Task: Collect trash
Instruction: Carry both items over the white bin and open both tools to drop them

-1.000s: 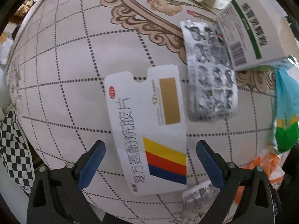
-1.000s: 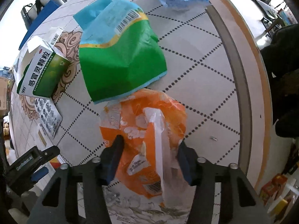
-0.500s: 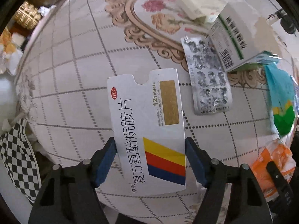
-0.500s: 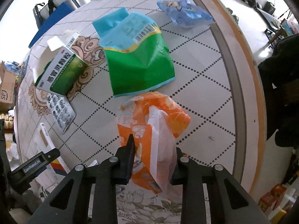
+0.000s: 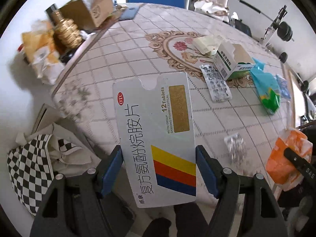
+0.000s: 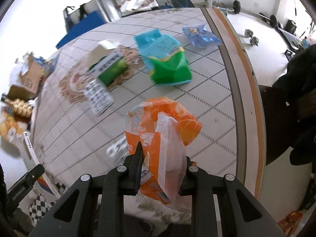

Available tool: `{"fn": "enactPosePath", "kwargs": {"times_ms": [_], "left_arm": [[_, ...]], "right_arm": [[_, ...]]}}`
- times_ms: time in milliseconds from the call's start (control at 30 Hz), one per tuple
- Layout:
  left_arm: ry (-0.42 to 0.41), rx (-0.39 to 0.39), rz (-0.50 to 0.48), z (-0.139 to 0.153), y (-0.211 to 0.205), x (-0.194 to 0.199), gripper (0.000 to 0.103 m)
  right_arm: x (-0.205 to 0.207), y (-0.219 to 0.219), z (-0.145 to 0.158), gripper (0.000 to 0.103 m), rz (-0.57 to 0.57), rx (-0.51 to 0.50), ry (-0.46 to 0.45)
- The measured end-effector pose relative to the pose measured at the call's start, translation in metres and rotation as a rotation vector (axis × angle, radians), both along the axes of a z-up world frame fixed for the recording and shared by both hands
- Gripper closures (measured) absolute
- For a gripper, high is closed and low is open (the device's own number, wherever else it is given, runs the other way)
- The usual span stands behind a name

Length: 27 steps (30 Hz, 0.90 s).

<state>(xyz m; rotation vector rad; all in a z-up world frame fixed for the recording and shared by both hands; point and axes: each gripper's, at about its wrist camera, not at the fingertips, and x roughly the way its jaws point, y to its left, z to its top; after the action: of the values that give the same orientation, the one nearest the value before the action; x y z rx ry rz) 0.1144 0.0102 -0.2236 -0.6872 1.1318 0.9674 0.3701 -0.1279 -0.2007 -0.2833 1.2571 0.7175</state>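
Note:
My left gripper (image 5: 159, 170) is shut on a flat white medicine box (image 5: 156, 136) with yellow, red and blue stripes, held above the table's near edge. My right gripper (image 6: 161, 169) is shut on a crumpled orange snack bag (image 6: 164, 126), lifted off the table; the bag also shows in the left wrist view (image 5: 286, 160). On the patterned table (image 5: 128, 59) lie a silver blister pack (image 5: 216, 85), a smaller blister pack (image 5: 235, 146), a green and white medicine box (image 5: 231, 63), a green and blue bag (image 6: 167, 61) and a blue wrapper (image 6: 200, 36).
A checkered bag (image 5: 29, 169) stands on the floor below the table's left edge. A cardboard box (image 5: 90, 13), a brass object (image 5: 66, 30) and yellow packets (image 5: 42, 53) sit beyond the far left edge. Dumbbells (image 6: 251, 37) lie on the floor at the right.
Both grippers closed, the left on the white medicine box and the right on the orange bag, then rose and pulled back from the table with them.

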Motion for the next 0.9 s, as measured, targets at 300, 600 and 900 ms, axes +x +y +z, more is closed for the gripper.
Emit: {"fn": "enactPosePath", "kwargs": {"times_ms": [300,600,900], "left_arm": [[-0.073,-0.045,0.029,-0.005,-0.06,-0.106,0.032],[-0.033,-0.313,0.122,-0.153,-0.089,-0.175,0.032],[-0.089,-0.511,0.162,-0.375,-0.057,-0.171,0.032]], "right_arm": [[-0.126,-0.056,-0.004,0.076,0.115,0.013,0.058],[-0.224,-0.09,-0.163,0.076,0.225,-0.181,0.298],[-0.237,-0.072,-0.373,0.076,0.267,-0.282,0.329]]}}
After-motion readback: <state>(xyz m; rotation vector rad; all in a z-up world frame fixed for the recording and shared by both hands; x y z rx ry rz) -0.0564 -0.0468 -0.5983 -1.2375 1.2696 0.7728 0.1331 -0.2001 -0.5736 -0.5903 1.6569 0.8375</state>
